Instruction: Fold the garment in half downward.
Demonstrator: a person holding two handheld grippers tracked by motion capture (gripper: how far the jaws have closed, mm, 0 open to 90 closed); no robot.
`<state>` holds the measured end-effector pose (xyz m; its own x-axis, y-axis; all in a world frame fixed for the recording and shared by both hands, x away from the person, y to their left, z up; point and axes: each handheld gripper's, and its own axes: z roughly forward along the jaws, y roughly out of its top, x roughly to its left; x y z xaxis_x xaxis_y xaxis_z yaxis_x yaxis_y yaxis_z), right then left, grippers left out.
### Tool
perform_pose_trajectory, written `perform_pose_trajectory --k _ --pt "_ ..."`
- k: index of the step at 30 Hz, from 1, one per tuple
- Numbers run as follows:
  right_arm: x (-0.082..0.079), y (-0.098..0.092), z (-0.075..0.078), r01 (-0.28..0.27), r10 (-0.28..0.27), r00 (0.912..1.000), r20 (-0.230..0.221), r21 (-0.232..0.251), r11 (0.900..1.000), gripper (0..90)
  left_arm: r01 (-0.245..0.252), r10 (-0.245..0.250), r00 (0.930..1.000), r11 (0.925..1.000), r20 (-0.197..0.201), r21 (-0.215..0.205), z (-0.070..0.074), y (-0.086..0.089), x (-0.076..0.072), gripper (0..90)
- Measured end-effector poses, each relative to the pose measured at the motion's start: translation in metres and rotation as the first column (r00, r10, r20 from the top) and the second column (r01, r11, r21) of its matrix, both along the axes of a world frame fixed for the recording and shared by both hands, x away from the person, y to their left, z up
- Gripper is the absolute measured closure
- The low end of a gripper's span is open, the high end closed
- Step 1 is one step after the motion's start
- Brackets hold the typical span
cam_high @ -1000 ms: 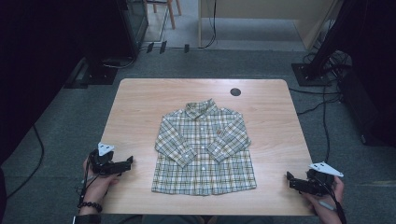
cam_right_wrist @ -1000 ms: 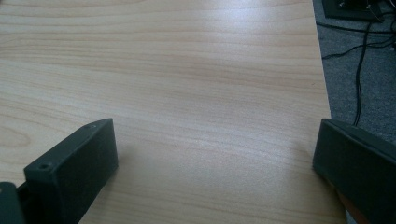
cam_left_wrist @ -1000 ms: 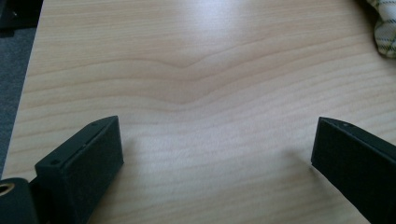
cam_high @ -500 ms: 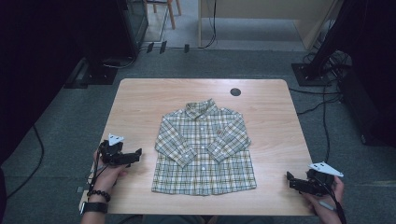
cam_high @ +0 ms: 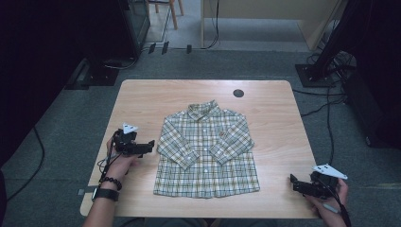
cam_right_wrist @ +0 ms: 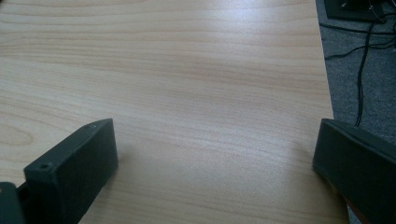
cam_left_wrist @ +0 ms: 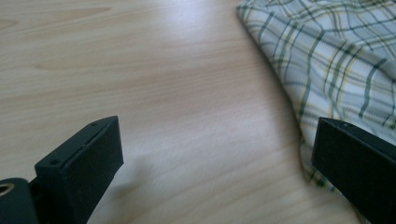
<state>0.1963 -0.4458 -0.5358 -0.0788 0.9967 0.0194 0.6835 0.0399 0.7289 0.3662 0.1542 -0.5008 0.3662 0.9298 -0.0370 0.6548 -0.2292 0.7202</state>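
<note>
The shirt was plaid, white crossed with green and yellow lines. The bench was pale wood with fine grain. Both tongs had black jaws and light grey top plates.

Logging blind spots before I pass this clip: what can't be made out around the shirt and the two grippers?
- Shirt chest mark: too small in the high view.
- Shirt in the left gripper view: cut off by the frame's edges.
- Left gripper: whether a jaw touches the shirt's edge can't be told.
- Right gripper: its jaw gap is too small in the high view.
</note>
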Motion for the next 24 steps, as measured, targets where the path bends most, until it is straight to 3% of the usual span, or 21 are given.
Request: perform_pose_trajectory --k 8,15,24 --pt "0.0 0.0 0.0 -0.002 0.002 1.0 0.0 0.0 1.0 0.0 0.031 -0.031 0.9995 0.9995 0.007 0.009 0.005 -0.018 0.022 2.4" --pt "0.0 0.0 0.0 -0.004 0.004 1.0 0.0 0.0 1.0 0.0 0.057 -0.057 0.9983 0.9981 0.013 -0.021 0.005 -0.033 0.042 2.5" --pt "0.0 0.0 0.0 -0.006 0.006 1.0 0.0 0.0 1.0 0.0 0.079 -0.079 0.9967 0.9967 0.017 0.017 0.0 -0.048 0.066 2.6"
